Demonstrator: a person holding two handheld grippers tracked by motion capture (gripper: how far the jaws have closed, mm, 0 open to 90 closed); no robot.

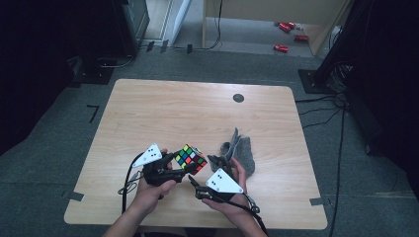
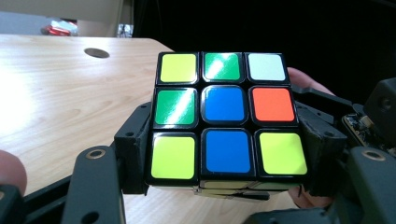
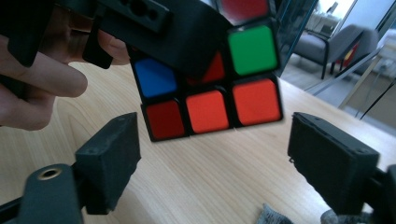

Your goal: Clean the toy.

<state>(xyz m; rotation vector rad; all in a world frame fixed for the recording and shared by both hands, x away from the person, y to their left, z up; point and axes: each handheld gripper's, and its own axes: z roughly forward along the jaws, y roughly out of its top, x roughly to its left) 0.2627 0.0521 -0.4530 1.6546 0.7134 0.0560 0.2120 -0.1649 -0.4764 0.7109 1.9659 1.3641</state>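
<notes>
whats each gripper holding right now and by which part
The left gripper clamps the cube by two opposite side faces. The right gripper is open, holding nothing.

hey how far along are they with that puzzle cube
Done: the left gripper has the puzzle cube clamped and lifted off the table. In hand: the right gripper sits open just short of the cube. Left: gripping and turning a layer; the faces are scrambled.

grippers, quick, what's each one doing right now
left gripper: shut on the puzzle cube.
right gripper: open, holding nothing, jaws just short of the cube.
</notes>
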